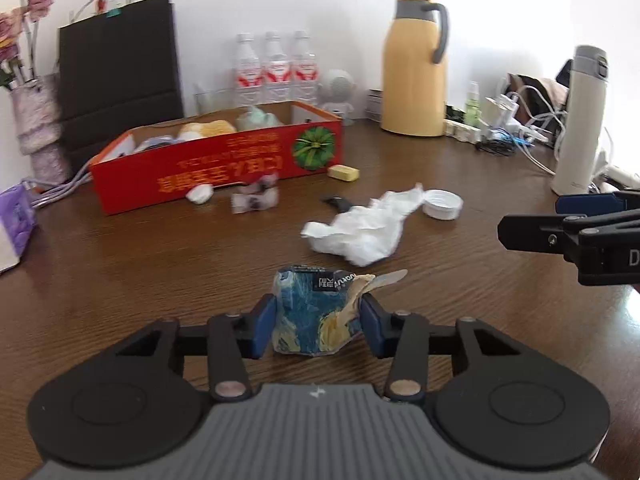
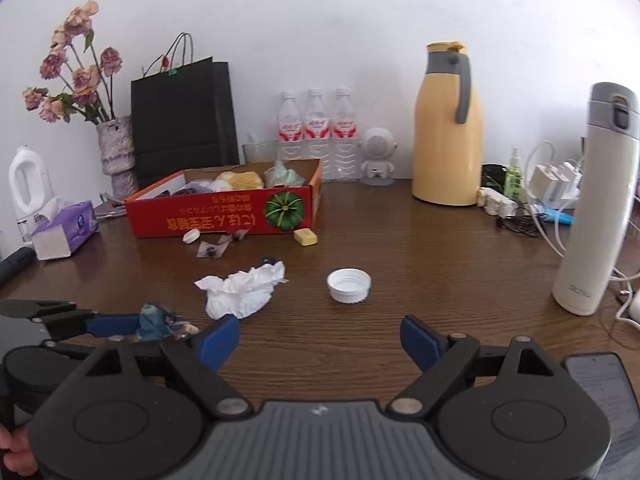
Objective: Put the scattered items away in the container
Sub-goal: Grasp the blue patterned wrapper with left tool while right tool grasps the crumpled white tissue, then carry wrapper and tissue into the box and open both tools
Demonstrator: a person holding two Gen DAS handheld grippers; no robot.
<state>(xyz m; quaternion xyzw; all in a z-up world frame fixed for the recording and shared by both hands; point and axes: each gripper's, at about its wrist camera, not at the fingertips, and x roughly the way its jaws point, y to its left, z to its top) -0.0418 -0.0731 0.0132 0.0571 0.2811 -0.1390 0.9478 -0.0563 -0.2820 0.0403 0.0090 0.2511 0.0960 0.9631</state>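
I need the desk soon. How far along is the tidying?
Partly done: the red box already holds several items. The left gripper is shut on a blue wrapper. The tissue, white cap, yellow block and small bits remain out; the right gripper is open.

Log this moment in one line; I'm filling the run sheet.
left tool: shut on blue wrapper | right tool: open, empty | red box: not reached

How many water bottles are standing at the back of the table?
3. The water bottles stand in a row against the wall, behind the red box: one on the left, one in the middle, one on the right. None seem hidden.
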